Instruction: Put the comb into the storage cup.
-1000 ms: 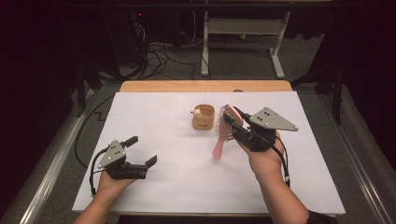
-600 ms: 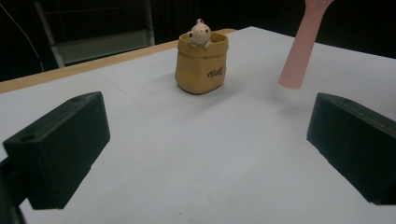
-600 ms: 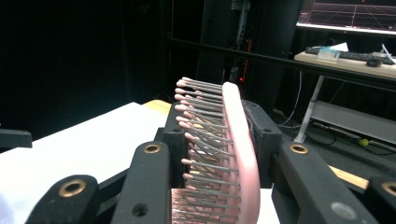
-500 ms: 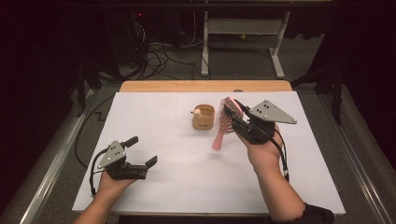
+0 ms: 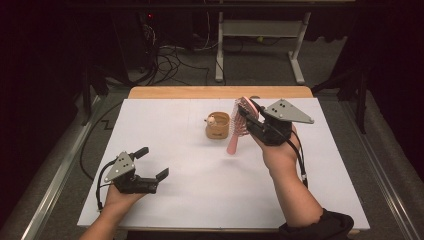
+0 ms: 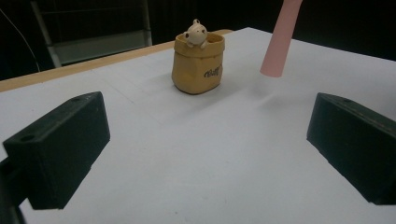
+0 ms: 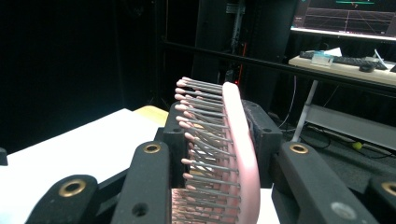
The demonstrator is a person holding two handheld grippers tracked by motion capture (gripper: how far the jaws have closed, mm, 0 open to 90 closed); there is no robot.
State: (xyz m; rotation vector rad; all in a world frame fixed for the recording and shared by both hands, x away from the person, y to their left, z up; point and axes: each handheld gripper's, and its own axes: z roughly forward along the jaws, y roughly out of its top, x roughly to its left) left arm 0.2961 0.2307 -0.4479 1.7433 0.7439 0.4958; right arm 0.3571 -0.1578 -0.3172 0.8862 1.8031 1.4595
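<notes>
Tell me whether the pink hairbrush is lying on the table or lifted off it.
Lifted. The right hand-held gripper clamps the pink hairbrush by its head, handle hanging down clear of the white table.

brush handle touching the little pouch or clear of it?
Apart. The left gripper view shows the pink brush handle hanging beside the tan pouch, with bare white table between them; the high view shows the same gap.

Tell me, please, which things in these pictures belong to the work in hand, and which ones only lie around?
Belonging to the work:
- pink hairbrush, held off the table with its handle pointing down
- right claw, shut on the brush head
- small tan pot with a figure, beside the brush

Only lying around:
- left claw, open, holding nothing
- white table sheet
- cables on the floor
</notes>
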